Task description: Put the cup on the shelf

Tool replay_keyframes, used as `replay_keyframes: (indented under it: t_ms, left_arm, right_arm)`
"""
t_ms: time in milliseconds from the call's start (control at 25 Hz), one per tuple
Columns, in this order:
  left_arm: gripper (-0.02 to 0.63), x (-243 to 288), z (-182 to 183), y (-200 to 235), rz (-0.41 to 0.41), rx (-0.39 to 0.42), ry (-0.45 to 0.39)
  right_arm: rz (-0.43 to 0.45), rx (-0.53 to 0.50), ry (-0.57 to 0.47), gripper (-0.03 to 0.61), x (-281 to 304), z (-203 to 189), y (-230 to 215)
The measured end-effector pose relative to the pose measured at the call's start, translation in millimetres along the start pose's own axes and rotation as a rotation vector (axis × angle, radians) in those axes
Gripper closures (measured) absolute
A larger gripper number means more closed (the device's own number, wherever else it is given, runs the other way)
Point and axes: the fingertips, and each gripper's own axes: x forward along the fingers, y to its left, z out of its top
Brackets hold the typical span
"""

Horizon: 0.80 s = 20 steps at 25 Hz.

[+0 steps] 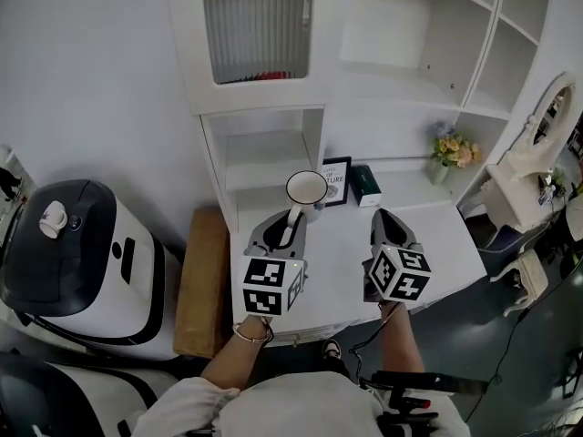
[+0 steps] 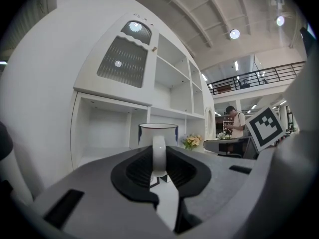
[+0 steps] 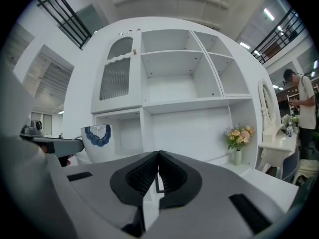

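Item: cup point(image 1: 307, 188). White ceramic mug with a round open mouth, a thin dark line at the rim and a white loop handle. The right gripper view shows a blue scalloped fan motif on its side point(image 3: 96, 142).

Position: upright, mouth up, lifted over the white table point(image 1: 437, 244), just in front of the lowest left compartment of the white shelf unit point(image 1: 264, 153) and not inside it.

Hold: left gripper point(image 1: 288, 218), jaws clamped on the handle, which stands upright between the black pads point(image 2: 133, 169), with the cup body beyond the tips point(image 2: 158, 132).

Right gripper point(image 1: 387, 217): jaws pressed together with nothing between them point(image 3: 158, 156), level with the left gripper, over the table.

Nearby on the shelf unit's base: framed picture point(image 1: 336, 180), green box point(image 1: 366, 185), vase of flowers point(image 1: 451, 153)
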Motion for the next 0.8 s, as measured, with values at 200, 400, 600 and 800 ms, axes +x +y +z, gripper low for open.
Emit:
replay_keyframes:
  t_ms: [200,400,600,800]
  left_arm:
    - [0.549,33.2,11.3,-8.1,0.012,-0.001,-0.001]
    - [0.549,57.0,20.5,-12.3,0.028,-0.020,-0.006]
    - [0.549,65.6,21.5,-14.1,0.051,-0.013,-0.006]
    - [0.549,76.1,24.5,-13.4,0.075,-0.013,-0.003]
  right_arm:
    - [0.040,-0.019,-0.003,0.557,31.1,20.6,-20.9]
    - [0.077,-0.039,-0.010,0.557,58.8,42.2,-35.9]
    - [0.104,-0.027,-0.017,0.556,78.0,47.3,-44.7]
    - [0.127,-0.041,-0.022,0.557,86.9,52.8,-49.4]
